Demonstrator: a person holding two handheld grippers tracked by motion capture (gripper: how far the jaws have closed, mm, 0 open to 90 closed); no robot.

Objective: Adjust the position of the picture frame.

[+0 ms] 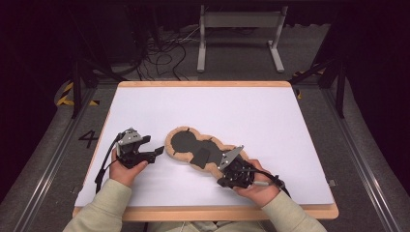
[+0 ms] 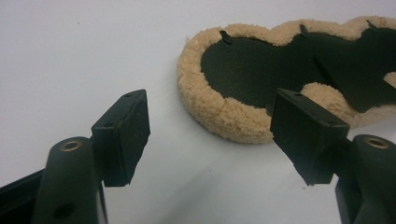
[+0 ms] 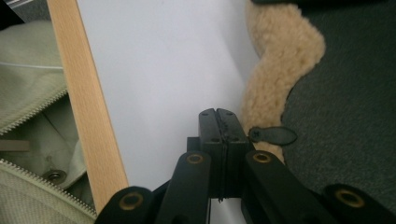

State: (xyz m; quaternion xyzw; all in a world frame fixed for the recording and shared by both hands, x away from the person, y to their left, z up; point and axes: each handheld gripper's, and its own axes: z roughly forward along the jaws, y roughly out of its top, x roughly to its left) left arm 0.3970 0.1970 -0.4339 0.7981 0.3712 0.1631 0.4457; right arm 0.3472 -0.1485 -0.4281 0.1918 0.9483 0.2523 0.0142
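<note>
My left gripper [image 2: 210, 135] wide open, beside the fleece-edged pad [image 1: 203, 150] near the table's [image 1: 290, 125] front, my right gripper [image 3: 218, 116] fully closed, empty, at its fluffy edge

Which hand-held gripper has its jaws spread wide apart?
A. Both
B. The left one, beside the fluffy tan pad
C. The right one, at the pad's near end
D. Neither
B: in the left gripper view the left hand-held gripper shows a wide gap between its jaws near the fleece-edged pad, while the right hand-held gripper has its jaws pressed together.
</note>
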